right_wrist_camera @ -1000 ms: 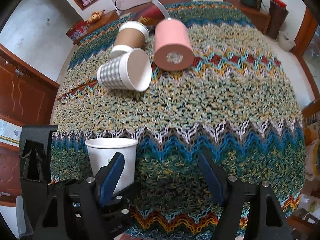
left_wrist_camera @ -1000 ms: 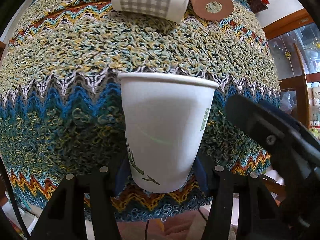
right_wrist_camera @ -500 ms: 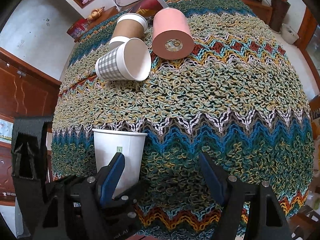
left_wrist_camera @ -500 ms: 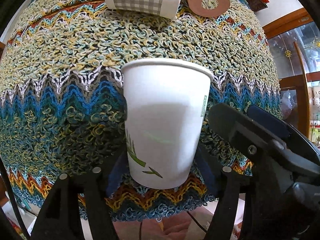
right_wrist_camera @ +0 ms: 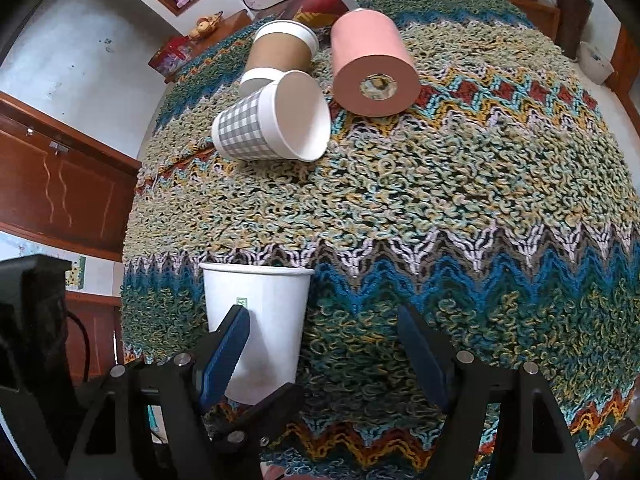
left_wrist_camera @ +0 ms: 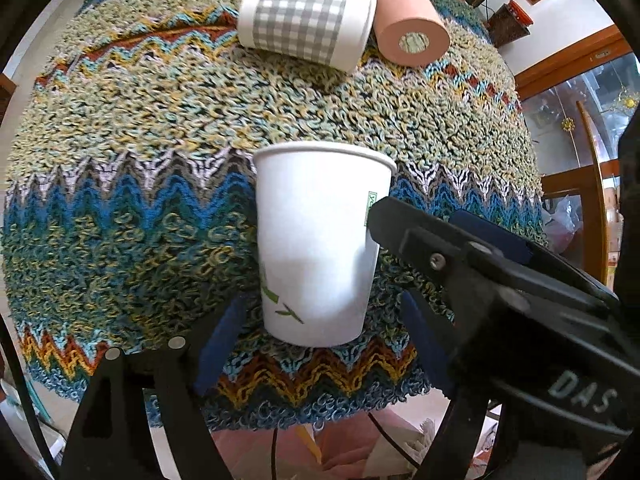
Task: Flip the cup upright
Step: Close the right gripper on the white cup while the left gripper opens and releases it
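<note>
A white paper cup (left_wrist_camera: 320,240) with a green leaf print stands upright, mouth up, on the knitted zigzag cloth near the table's front edge. My left gripper (left_wrist_camera: 320,340) is open, its blue pads on either side of the cup's base with gaps showing. The cup also shows in the right wrist view (right_wrist_camera: 256,320). My right gripper (right_wrist_camera: 324,352) is open and empty; its left pad is in front of the cup's side, and I cannot tell whether they touch. A grey checked cup (right_wrist_camera: 268,124) lies on its side further back.
A brown sleeved cup (right_wrist_camera: 280,52) and a pink cup (right_wrist_camera: 368,68) lie on their sides behind the checked cup. A dark red cup (right_wrist_camera: 320,0) lies at the far edge. The right gripper's body (left_wrist_camera: 500,280) crosses the left wrist view beside the white cup.
My left gripper has opened and drawn back from the white cup, which now stands free on the cloth. The right gripper has come closer to the cup.
</note>
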{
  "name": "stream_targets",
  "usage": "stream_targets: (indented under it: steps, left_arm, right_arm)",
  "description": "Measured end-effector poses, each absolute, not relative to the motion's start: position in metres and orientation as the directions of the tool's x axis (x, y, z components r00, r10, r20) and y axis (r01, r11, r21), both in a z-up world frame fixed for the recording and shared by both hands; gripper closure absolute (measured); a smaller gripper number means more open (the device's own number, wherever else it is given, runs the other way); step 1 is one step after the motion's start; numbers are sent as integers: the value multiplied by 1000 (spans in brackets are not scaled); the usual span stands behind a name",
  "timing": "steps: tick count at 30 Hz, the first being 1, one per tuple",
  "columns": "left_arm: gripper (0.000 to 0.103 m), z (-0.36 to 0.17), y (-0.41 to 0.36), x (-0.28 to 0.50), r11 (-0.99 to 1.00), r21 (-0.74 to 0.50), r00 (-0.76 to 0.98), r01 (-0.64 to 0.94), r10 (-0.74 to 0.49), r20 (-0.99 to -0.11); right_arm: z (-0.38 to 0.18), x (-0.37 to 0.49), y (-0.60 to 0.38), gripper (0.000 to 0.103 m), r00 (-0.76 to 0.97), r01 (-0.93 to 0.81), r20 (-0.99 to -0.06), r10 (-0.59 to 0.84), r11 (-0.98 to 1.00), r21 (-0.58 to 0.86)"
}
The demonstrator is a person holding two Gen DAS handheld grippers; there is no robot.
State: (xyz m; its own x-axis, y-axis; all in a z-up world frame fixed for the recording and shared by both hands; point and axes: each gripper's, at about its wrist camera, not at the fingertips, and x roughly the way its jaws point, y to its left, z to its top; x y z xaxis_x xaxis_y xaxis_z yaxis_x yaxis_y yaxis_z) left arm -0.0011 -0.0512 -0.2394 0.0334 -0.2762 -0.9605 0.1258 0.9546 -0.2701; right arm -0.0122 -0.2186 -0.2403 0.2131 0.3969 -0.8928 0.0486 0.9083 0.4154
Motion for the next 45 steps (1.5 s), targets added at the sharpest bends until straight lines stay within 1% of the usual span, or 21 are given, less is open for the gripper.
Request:
stream_targets:
  steps: [7,8,9,19,33,35,37,45]
  left_arm:
    - [21,-227,-39,-5,960,-249,66,126,-259,-964]
    - [21,-226,-38,-7,972,-212,76,98,-220,-973]
    - [21,-226,-37,-8,973,-208,77,98,-216,-973]
    - [21,-216,-5,-20,976,-204,91,73,-210,-973]
    - [21,-211,29,-30,977,-209,97,37,-212,-972]
    - [21,-210,35,-31,977,-210,98,30,-212,-972]
    - [21,-207,40,-32,977,-212,100,29,-214,-972]
    - [21,-198,53,-35,977,-211,102,38,-214,-971]
  right_arm:
    - [-245,0,-196,26,192,30,-881,433,894,446]
    - [-245,1,-194,26,189,29,-878,440,891,453]
    - [-246,4,-190,26,186,27,-875,448,887,460]
    - [-263,24,-149,26,89,-10,-850,520,853,521]
    - [-280,46,-98,26,-2,-74,-867,498,865,497]
    - [-282,48,-93,29,-14,-72,-868,496,865,496]
    - [-284,50,-90,34,-29,-70,-862,506,859,507]
    - [-284,52,-81,36,-33,-95,-869,494,864,495]
